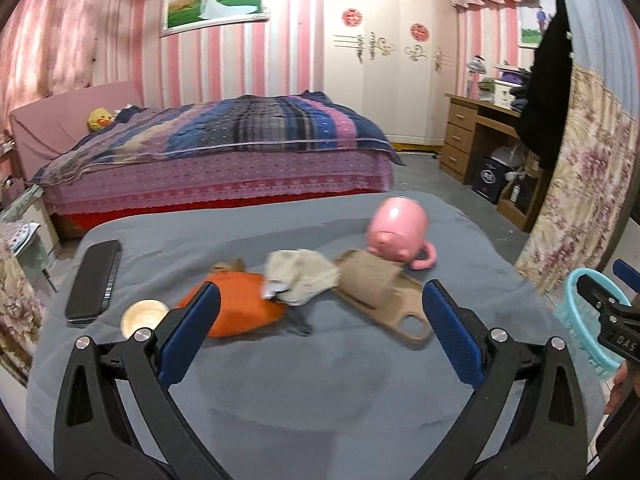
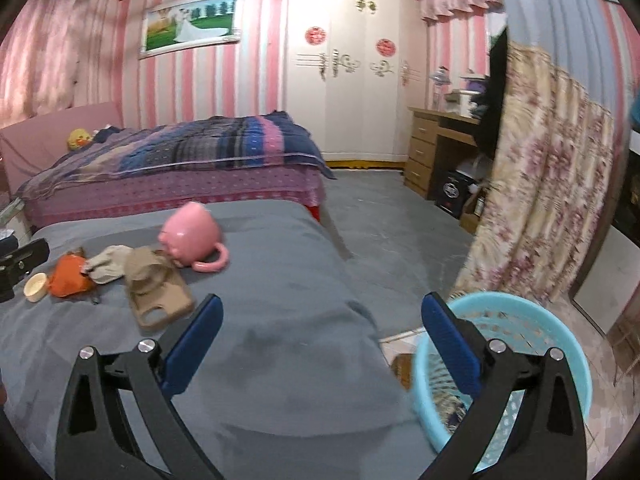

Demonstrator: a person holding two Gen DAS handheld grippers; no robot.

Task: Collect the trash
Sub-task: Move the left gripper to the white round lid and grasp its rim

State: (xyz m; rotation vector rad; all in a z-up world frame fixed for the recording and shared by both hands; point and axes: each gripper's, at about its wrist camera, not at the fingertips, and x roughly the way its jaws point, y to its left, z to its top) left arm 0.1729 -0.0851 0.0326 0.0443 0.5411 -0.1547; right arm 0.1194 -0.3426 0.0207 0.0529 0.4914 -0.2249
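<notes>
Grey-clothed counter (image 1: 280, 380) below both grippers: left gripper (image 1: 320, 320) jaws wide apart, empty; right gripper (image 2: 322, 326) jaws equally spread, empty, beside the blue basket (image 2: 560, 344).

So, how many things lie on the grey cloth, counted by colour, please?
Pink: 1, mug
Orange: 1, wrapper
Black: 1, phone
Cream: 2, cup, crumpled paper
Brown: 2, phone case, paper wad
Total: 7

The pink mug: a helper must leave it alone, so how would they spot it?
On the grey-covered table before the bed, look past the litter pile. The pink mug lies tipped beside the tan phone case, the only glossy pink thing there, with a loop handle.
</notes>
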